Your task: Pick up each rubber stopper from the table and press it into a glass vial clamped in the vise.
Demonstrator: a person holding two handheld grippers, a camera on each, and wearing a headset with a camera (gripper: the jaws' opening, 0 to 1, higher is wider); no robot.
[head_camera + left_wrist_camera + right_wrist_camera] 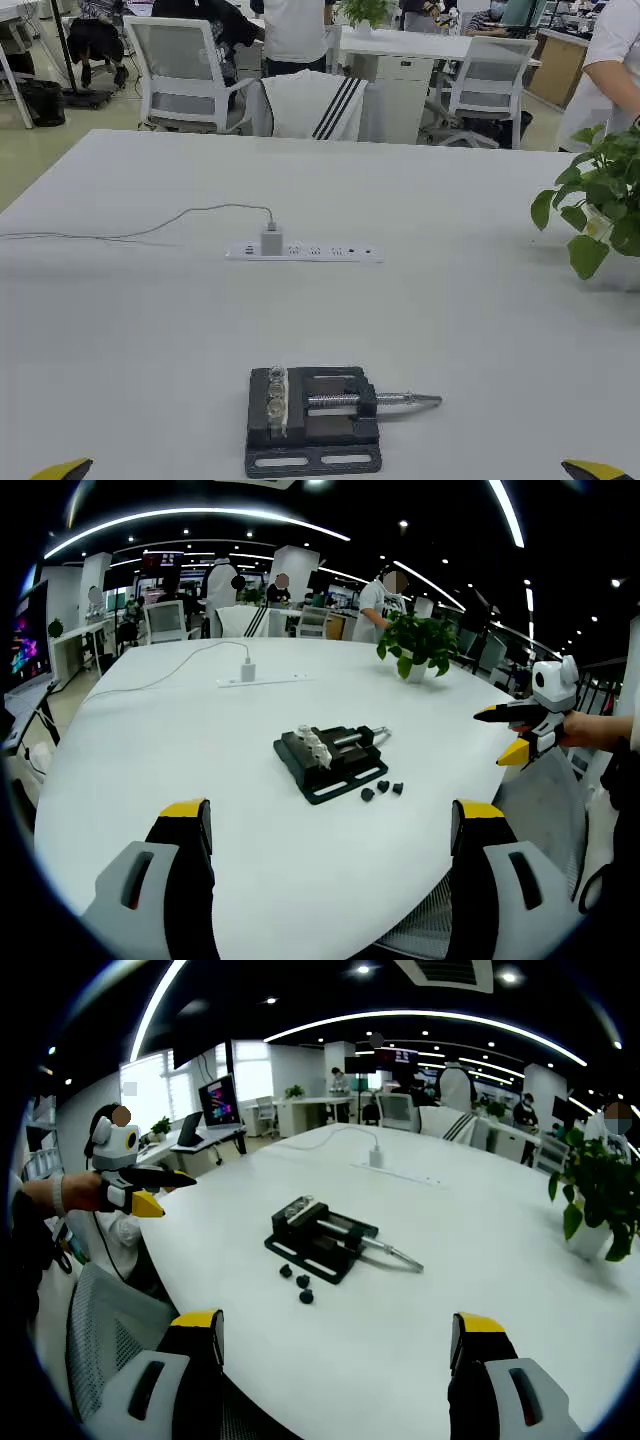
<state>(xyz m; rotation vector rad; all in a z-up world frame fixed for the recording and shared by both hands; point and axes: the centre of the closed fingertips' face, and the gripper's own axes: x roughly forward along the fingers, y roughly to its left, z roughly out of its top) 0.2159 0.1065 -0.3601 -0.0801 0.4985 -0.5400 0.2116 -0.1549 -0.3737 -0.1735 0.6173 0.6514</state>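
We hold two grippers at the near edge of a white table (450, 330). The left gripper (332, 815) and the right gripper (335, 1322) both have their jaws spread wide, gripping nothing. A black vise (312, 420) sits on the table ahead, with a row of clear glass vials (276, 398) clamped in it. Three small black rubber stoppers (382, 788) lie on the table just beside the vise's base.

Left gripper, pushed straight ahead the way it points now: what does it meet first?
Probably the vise, nearly dead ahead of the left gripper, whose jaws stand open; only bare table lies before it. The rubber stoppers lie slightly right of that line. Depth is hard to judge.
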